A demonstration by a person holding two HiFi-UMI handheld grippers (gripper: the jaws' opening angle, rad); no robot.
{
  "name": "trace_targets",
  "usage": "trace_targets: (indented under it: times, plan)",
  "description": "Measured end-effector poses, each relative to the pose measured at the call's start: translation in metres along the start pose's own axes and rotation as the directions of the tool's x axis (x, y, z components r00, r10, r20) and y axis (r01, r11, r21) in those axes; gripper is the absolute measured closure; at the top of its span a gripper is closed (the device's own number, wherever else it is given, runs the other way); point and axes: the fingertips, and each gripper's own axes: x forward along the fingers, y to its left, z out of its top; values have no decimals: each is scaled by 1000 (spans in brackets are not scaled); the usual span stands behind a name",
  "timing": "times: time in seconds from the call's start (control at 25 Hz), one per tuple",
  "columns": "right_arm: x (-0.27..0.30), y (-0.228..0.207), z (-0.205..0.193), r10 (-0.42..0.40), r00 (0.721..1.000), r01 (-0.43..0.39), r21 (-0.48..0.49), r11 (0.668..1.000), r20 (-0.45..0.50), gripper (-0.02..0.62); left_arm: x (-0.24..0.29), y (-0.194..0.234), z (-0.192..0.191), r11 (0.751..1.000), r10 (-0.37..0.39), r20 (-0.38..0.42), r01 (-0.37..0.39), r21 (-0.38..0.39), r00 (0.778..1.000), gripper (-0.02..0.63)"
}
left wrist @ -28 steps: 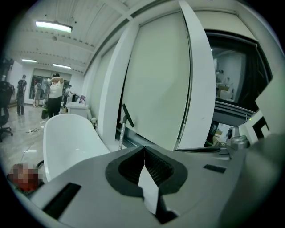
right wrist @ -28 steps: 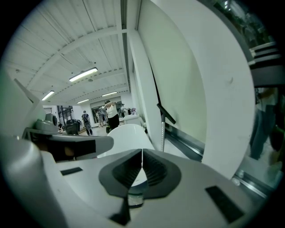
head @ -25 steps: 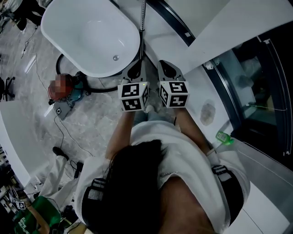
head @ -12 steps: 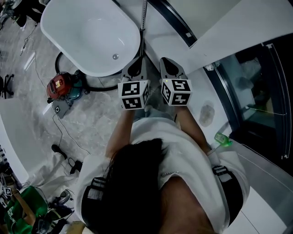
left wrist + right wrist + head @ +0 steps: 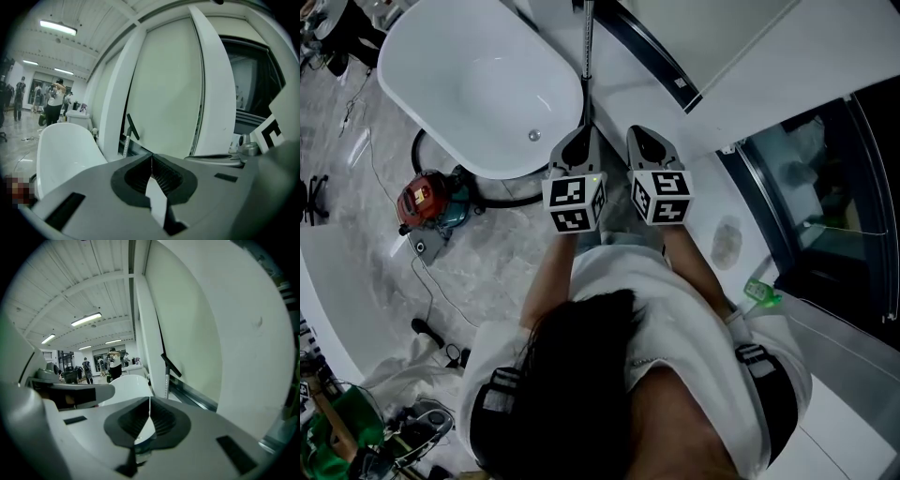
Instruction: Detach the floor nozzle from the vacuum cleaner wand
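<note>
In the head view a thin metal vacuum wand (image 5: 586, 56) stands upright between the white bathtub and the white wall panel. Its lower end is hidden behind my left gripper (image 5: 578, 141), so I cannot make out the floor nozzle. A red and teal vacuum canister (image 5: 427, 202) lies on the floor at the left, its black hose (image 5: 502, 199) curving under the tub. My right gripper (image 5: 649, 141) is level beside the left. Both are shut and hold nothing. The wand (image 5: 126, 140) shows ahead in the left gripper view, past that gripper (image 5: 151, 157). In the right gripper view the wand (image 5: 166, 373) stands beyond my right gripper (image 5: 149, 401).
The white bathtub (image 5: 422, 56) fills the upper left. A dark glass enclosure (image 5: 825, 187) stands at the right, with a green bottle (image 5: 762, 291) on the ledge beside it. Cables (image 5: 431, 281) trail over the marble floor, and people stand far off in the hall (image 5: 54, 101).
Both grippers have edged a little towards the wand and the tub, side by side, with their jaws still shut. The figures at the lower left of the head view have shifted.
</note>
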Motion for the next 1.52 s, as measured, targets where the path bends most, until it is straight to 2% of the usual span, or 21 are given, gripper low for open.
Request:
trace_targets:
  times: [0.28,0.76,0.96,1.24,1.4,1.52]
  plan:
    - [40,4,18,-6,1000,6,-27,1000,2,580,29,20,8,1000,-29,-23,29,7,999,600]
    - [108,7,34,-4,1000,4,7,1000,-25,578,83,69,29,998,-58,-50,58,7,997,600]
    - [130,8,46,-12,1000,12,17,1000,-26,578,100,81,42,995,-85,-48,88,57,995,600]
    - [158,1,56,-24,1000,25,36,999,-19,578,128,97,55,991,-114,-51,117,70,992,600]
    - [178,-3,64,-45,999,45,51,998,-4,578,146,112,62,989,-124,-53,127,72,991,600]
    - [189,-11,72,-109,994,108,54,993,15,578,156,120,68,985,-146,-58,150,79,988,600]
